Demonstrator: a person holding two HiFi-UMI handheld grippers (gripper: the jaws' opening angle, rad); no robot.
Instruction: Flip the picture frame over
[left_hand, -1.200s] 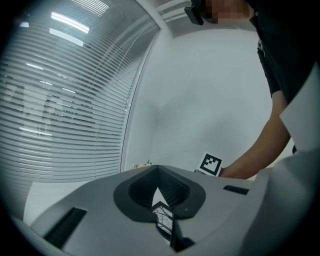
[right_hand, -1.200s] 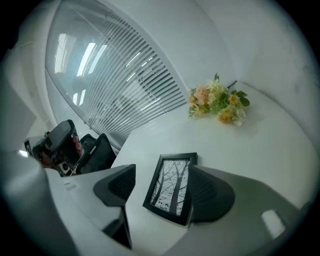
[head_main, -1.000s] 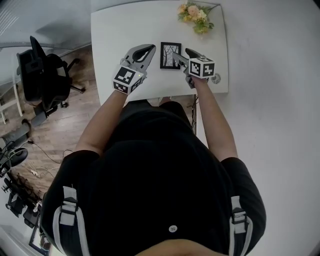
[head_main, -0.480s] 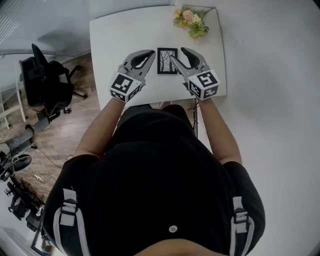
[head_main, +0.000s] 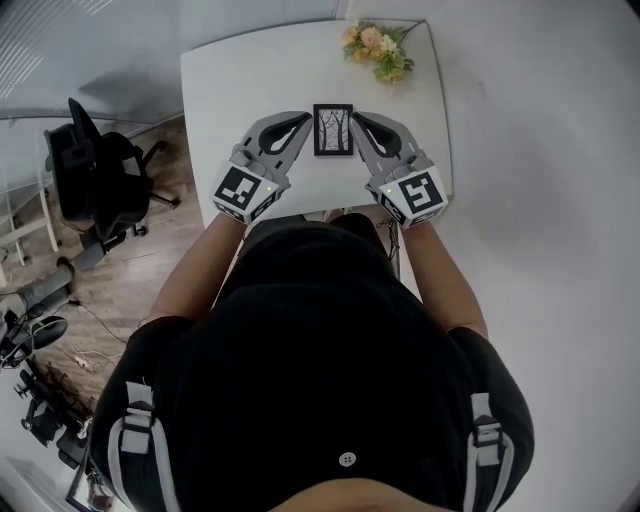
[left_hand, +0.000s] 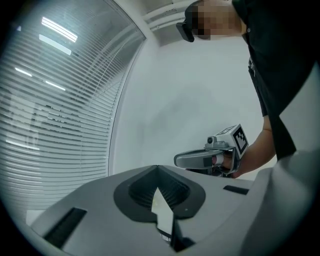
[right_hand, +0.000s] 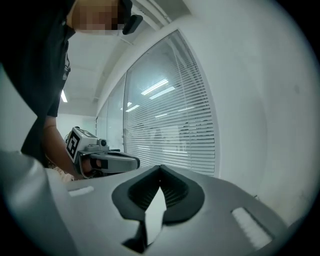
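— What changed with the right gripper (head_main: 360, 122)?

— A second ago its jaws stood wide against the edge of the small black rectangular picture frame (head_main: 333, 130). Now they have closed on nothing and the gripper has lifted clear, just to the frame's right.

— And the left gripper (head_main: 298, 122)?

— Its jaws are together and empty too. It hangs just left of the frame and has also risen a little.

— Where is the frame?

— Flat on the white surface (head_main: 240, 80), between the two grippers and touching neither, with its tree drawing facing up. The bunch of pale flowers (head_main: 378, 45) lies beyond it.

— So the flip?

— It looks finished: frame released, both grippers backing away.
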